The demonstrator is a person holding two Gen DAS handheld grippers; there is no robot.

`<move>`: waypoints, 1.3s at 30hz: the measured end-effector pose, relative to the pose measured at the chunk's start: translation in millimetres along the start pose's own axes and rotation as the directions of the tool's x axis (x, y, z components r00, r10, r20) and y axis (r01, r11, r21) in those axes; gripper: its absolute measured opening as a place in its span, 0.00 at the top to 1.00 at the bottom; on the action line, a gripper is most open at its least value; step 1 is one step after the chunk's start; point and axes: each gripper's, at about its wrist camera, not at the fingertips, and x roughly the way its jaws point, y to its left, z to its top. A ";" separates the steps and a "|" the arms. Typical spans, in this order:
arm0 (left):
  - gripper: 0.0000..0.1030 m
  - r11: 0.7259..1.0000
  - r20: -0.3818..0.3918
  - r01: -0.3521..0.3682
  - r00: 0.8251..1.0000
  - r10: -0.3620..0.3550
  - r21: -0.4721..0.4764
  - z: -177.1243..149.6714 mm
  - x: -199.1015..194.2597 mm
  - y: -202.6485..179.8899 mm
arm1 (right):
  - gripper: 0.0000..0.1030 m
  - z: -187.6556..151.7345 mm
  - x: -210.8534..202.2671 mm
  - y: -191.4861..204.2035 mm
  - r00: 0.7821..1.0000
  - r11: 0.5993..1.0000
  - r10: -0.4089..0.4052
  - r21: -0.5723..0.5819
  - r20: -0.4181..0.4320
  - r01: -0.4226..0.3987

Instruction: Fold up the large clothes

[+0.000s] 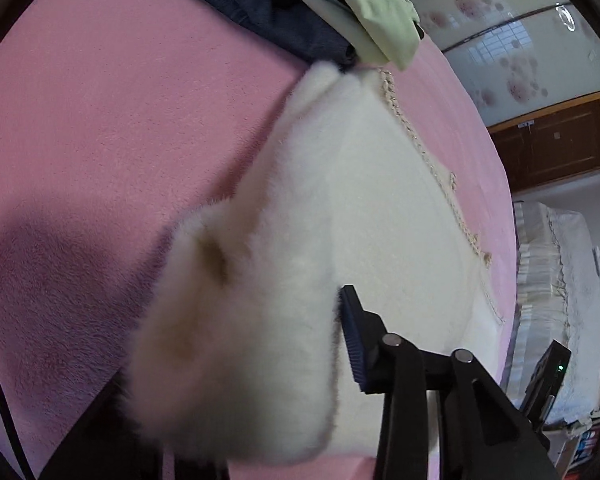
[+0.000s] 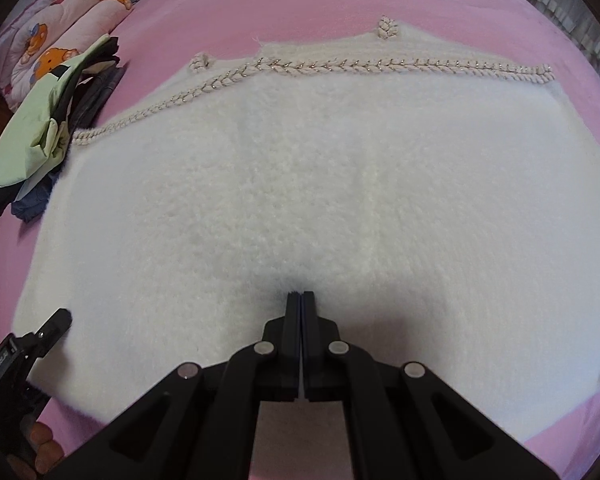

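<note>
A large white fluffy garment with a braided trim lies spread flat on the pink bed cover. My right gripper is shut, its tips pushing a dimple into the garment near its front edge. In the left wrist view a thick fold of the same garment is raised off the pink bed cover and fills my left gripper. The right finger's pad presses against the fold, which hides the left finger. One finger of the left gripper shows at the garment's left edge.
A pile of clothes, dark denim under a pale green piece, lies at the garment's far end. Bear-print pillows sit beyond it. A flowered wardrobe, a brown door and cloth-covered furniture stand past the bed's edge.
</note>
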 end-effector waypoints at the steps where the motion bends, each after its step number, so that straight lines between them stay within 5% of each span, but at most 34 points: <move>1: 0.72 1.000 -0.009 0.018 1.000 -0.018 -0.001 1.9 -0.6 0.7 | 1.00 0.3 0.4 2.2 1.000 1.000 -0.010 0.002 0.001 0.010; 10: 0.83 0.992 -0.030 0.092 0.996 -0.089 0.087 1.2 -24.9 -12.6 | 1.00 4.9 3.8 5.5 1.000 0.999 -0.010 0.052 0.010 0.010; 22: 0.84 0.966 0.116 0.064 0.989 -0.096 0.252 -38.7 -82.5 -114.4 | 1.00 -3.0 1.4 -25.7 0.986 0.981 0.165 0.093 0.032 -0.168; 27: 0.84 0.938 0.186 0.015 0.979 -0.085 0.347 -78.5 -95.0 -179.2 | 1.00 -8.1 1.5 -44.8 0.955 0.952 0.293 0.077 0.047 -0.296; 39: 0.84 0.837 0.225 -0.075 0.972 -0.060 0.543 -207.7 -68.0 -333.9 | 1.00 -8.9 10.4 -116.3 0.826 0.829 0.559 0.047 -0.079 -0.557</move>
